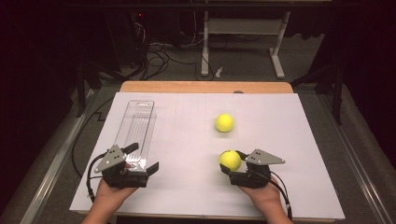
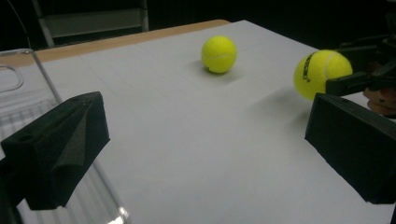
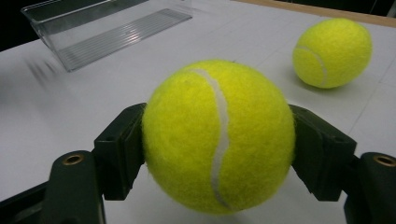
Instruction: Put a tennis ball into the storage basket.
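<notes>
Tennis ball, held [image 3: 218,135]: clamped between the two black jaws of the right gripper [image 1: 233,164], one pad on each side; seam faces the right gripper view; underside cut off by the lower frame edge there.
Ball contact with table: cannot tell; in the left gripper view a shadow lies beneath the ball, the contact point hidden by the near jaw.
Right hand [image 1: 264,193]: enters from the bottom edge, wraps the gripper body from behind; jaws point away from the person, towards table centre; cable trails back past the wrist.
Left gripper [image 1: 140,161]: jaws spread wide, nothing between the pads; near end of the clear plastic tray [image 1: 135,123] lies just under the left jaw.
Left hand [image 1: 112,193]: holds the gripper from behind; forearm cut off at the bottom edge.
Tray detail: transparent, ribbed floor; edges hard to trace against the white sheet [image 1: 187,186].
Tennis ball, free [image 1: 224,122]: rests on the sheet beyond the held ball, well apart from both grippers.
Background: dark; floor cables and desk legs dimly visible.
</notes>
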`<state>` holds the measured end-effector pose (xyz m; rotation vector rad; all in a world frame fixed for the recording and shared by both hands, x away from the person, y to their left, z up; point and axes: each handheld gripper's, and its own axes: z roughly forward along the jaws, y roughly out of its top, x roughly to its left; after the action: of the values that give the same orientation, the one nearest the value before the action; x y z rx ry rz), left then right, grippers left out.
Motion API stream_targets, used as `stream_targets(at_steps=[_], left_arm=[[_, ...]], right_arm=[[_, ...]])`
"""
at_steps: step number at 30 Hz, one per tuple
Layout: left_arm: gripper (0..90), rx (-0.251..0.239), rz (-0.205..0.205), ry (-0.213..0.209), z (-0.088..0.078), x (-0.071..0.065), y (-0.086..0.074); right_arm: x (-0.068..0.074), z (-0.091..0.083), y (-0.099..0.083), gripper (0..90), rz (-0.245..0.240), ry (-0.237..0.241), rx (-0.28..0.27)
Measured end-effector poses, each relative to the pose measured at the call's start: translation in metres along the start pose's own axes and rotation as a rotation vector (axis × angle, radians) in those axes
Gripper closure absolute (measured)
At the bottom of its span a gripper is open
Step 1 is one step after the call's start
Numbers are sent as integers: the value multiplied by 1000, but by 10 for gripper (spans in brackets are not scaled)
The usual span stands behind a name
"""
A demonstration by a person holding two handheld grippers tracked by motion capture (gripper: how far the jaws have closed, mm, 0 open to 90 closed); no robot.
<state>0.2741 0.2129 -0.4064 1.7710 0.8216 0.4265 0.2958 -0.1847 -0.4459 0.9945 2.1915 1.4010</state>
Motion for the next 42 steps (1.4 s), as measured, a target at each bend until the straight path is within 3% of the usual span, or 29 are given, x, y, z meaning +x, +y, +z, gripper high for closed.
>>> stream_targets(at_steps=[2, 5, 7, 9, 10, 11, 12, 14, 16, 17, 18, 21, 24, 38, 42], left_arm=[[9, 20, 30, 9, 10, -3, 10], [9, 29, 15, -27, 27, -7, 20], [12, 41, 27, -32, 36, -11, 24], [4, 83, 32, -48, 46, -14, 27], [4, 111, 23, -78, 51, -15, 28], [1, 158, 25, -89, 56, -16, 29], [2, 187, 35, -83, 58, -18, 29], [3, 240, 34, -104, 61, -22, 25], [4, 246, 32, -112, 62, -24, 19], [5, 255, 36, -113, 63, -24, 14], [5, 305, 42, -100, 64, -25, 7], [6, 337, 30, -105, 65, -24, -3], [6, 411, 55, -103, 72, -23, -11], [3, 651, 69, -115, 89, -29, -22], [2, 682, 59, -104, 90, -29, -22]], right_arm=[[-1, -2, 1, 277, -2, -3, -6], [0, -2, 1, 277, -3, -3, -11], [0, -3, 1, 277, -6, -4, -13], [2, -4, 1, 276, -13, -3, -14], [2, -4, 1, 276, -13, -3, -14], [2, -4, 1, 276, -15, -2, -14], [2, -4, 1, 276, -17, 3, -13], [3, -4, 0, 277, -19, 5, -10], [3, -3, -1, 276, -18, 10, -2], [4, -3, -1, 276, -22, 9, 5], [5, -1, -1, 276, -25, 11, 11], [7, 2, -1, 276, -30, 9, 17], [10, 4, 0, 276, -45, 6, 23], [13, 2, -2, 276, -51, 10, 30], [13, 3, -2, 276, -51, 11, 34]])
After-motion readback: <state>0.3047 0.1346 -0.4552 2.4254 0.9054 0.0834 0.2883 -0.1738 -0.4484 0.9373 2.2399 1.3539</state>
